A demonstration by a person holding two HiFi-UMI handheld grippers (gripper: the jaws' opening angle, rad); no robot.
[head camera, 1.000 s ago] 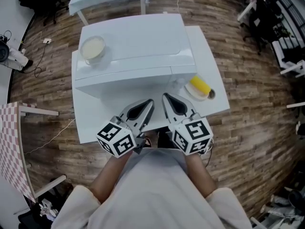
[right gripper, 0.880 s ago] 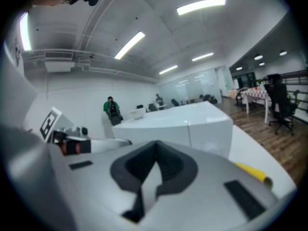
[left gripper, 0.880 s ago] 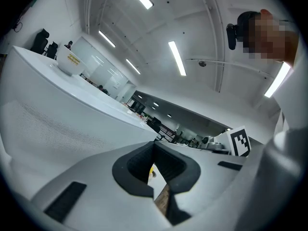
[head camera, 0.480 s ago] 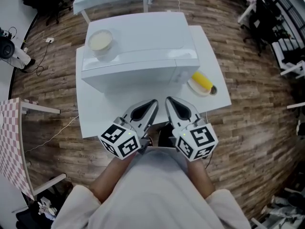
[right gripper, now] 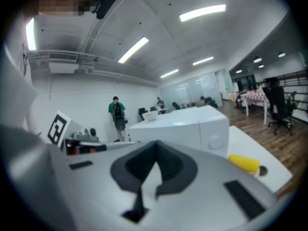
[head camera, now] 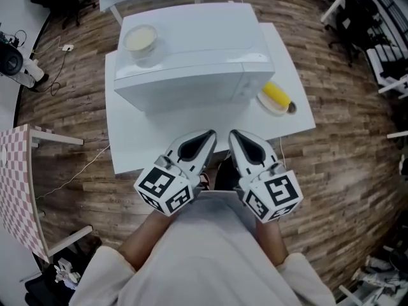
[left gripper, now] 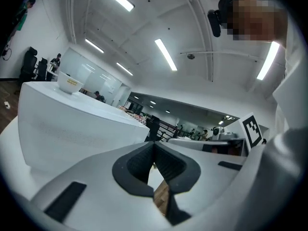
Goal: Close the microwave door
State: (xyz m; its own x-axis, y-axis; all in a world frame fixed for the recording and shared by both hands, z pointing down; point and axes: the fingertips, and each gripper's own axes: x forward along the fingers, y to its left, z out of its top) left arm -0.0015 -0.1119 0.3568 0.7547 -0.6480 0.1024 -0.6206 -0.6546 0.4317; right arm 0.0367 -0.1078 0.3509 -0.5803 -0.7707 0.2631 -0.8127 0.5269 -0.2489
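Microwave door (head camera: 185, 93) looks flush with the front of its white oven, so it seems already shut. The microwave (head camera: 191, 56) sits at the far middle of the white surface (head camera: 143, 148). The door is a stiff, light, hinged panel. It would need no grip, only a flat push on its face near the free edge, and the smooth front may be slippery. A bowl (head camera: 140, 39) stands on the oven's far left corner. A plate (head camera: 270, 106) with a corn cob (head camera: 276, 94) lies just right of the oven. Both arms are drawn back against the person's body at the surface's near edge. The left claw (head camera: 208, 134) and the right claw (head camera: 233, 135) point at the oven, each with its jaws together and empty.
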